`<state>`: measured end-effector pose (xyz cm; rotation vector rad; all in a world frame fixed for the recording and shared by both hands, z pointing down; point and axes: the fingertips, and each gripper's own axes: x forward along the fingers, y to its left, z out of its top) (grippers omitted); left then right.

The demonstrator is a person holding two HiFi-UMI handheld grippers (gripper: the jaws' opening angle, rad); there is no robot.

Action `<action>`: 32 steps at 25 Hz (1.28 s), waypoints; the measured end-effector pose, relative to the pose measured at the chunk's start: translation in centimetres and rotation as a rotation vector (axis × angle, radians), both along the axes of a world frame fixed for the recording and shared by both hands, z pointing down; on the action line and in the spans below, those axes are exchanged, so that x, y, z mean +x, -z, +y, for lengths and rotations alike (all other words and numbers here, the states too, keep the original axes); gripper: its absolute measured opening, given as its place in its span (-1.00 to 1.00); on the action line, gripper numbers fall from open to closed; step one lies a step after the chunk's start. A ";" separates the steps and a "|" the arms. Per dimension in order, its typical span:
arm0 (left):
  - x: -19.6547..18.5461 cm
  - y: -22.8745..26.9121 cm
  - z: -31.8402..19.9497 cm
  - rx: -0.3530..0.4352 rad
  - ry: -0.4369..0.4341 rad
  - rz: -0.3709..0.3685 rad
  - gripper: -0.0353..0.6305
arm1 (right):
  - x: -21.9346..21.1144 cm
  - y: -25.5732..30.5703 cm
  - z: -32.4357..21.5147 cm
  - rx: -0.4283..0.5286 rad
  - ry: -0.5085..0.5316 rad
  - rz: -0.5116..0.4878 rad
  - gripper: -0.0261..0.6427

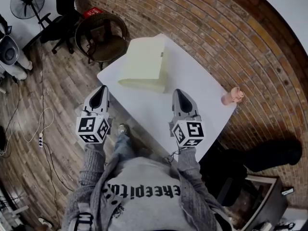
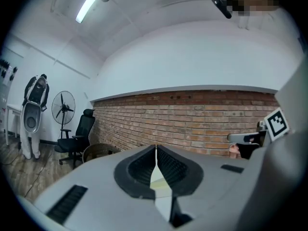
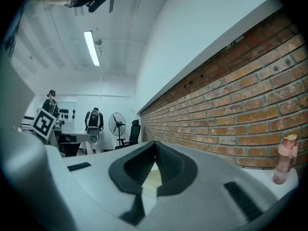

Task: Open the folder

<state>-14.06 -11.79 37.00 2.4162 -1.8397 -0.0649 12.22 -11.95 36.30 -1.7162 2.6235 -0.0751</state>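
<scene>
Folder (image 1: 143, 64), pale yellow, lies shut and untouched at upper centre on the white table (image 1: 197, 81), with left gripper (image 1: 101, 89) and right gripper (image 1: 178, 92) below it, jaws closed and empty: approach stage, next needing 1 gripper parted at the cover edge.

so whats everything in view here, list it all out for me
folder: 1, pale yellow, far end of the table, looks closed
table: 1, white, centre
bottle: 1, pink, table's right edge
wicker chair: 1, brown, past the table's far corner
office chair: 1, black, far left
fan: 1, black, far left
power strip: 1, white, floor at left
left tool: 1, grey, jaws together, empty, by the table's left edge
right tool: 1, grey, jaws together, empty, over the table
</scene>
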 end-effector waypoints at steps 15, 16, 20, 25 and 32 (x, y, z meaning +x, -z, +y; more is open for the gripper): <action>1.2 2.8 1.9 0.086 0.009 -0.011 -0.86 | 1.2 4.2 2.2 0.113 -0.014 0.002 -0.91; 1.3 3.0 1.9 0.089 0.008 -0.013 -0.86 | 1.3 4.3 2.2 0.115 -0.015 0.000 -0.91; 1.8 3.4 1.8 0.108 -0.002 -0.023 -0.86 | 1.6 4.4 2.1 0.122 -0.016 -0.004 -0.91; 2.0 3.7 1.7 0.123 -0.005 -0.023 -0.86 | 1.5 4.6 2.0 0.133 -0.013 -0.004 -0.91; 2.0 4.1 1.7 0.138 -0.005 -0.017 -0.86 | 1.2 5.0 1.8 0.146 -0.005 -0.004 -0.91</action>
